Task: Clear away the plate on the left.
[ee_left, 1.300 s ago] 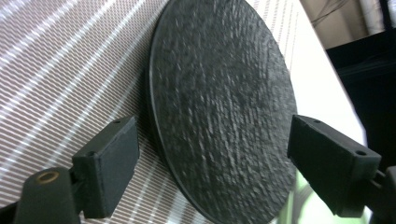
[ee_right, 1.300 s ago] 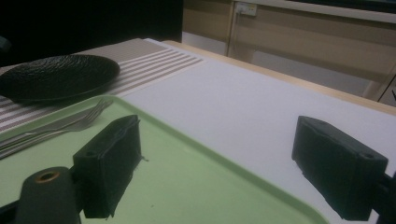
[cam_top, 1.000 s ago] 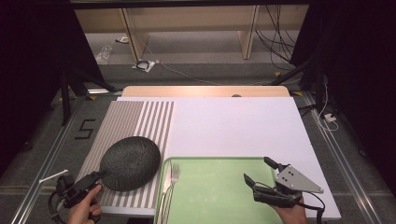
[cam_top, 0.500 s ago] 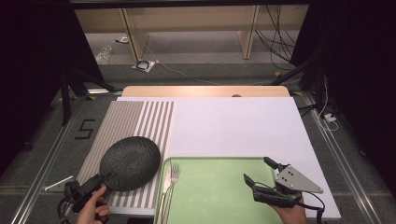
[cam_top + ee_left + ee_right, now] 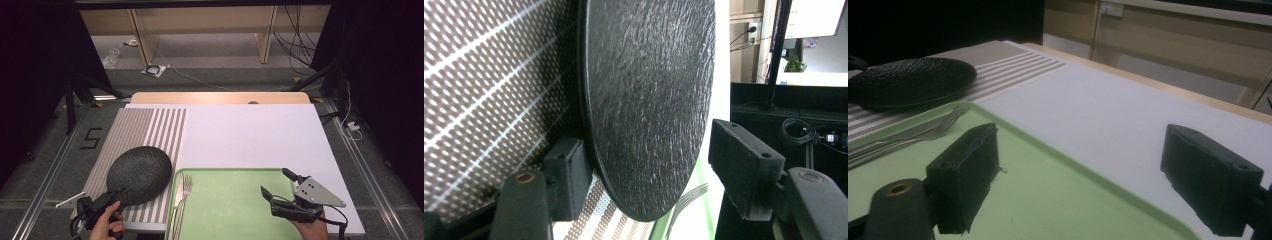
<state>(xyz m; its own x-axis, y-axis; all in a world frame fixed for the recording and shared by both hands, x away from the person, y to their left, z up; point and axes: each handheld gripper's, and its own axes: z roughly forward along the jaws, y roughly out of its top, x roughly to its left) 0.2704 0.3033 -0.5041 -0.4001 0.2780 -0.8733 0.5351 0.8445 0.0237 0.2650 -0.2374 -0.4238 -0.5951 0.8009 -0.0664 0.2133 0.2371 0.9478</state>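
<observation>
Right, the black plate (image 5: 140, 174) is my target, and it lies flat on the striped placemat (image 5: 145, 130) at the near-left of the desk (image 5: 250, 130), its right edge just beside the green tray (image 5: 235, 200). My left claw (image 5: 114, 194) is at the plate's near rim — in the left gripper view the rim (image 5: 644, 125) sits squarely between the two black jaws, one jaw slipped under the edge on the mat side, the other standing clear on the far side. The jaws have just been closing in, but there is a visible gap at the outer pad (image 5: 744, 155), so I'd call the claw not yet clenched — the plate is bracketed, not gripped.

So the reach looks done; the squeeze and the lift are left, as I judge it. The plate hasn't left the mat.

Further out, the forks (image 5: 184, 192) lie on the left edge of the tray, untouched. My right claw (image 5: 280, 192) hovers low over the tray's right half with its jaws spread wide, nothing between them — released and waiting. Beyond that is bare white desk surface.
</observation>
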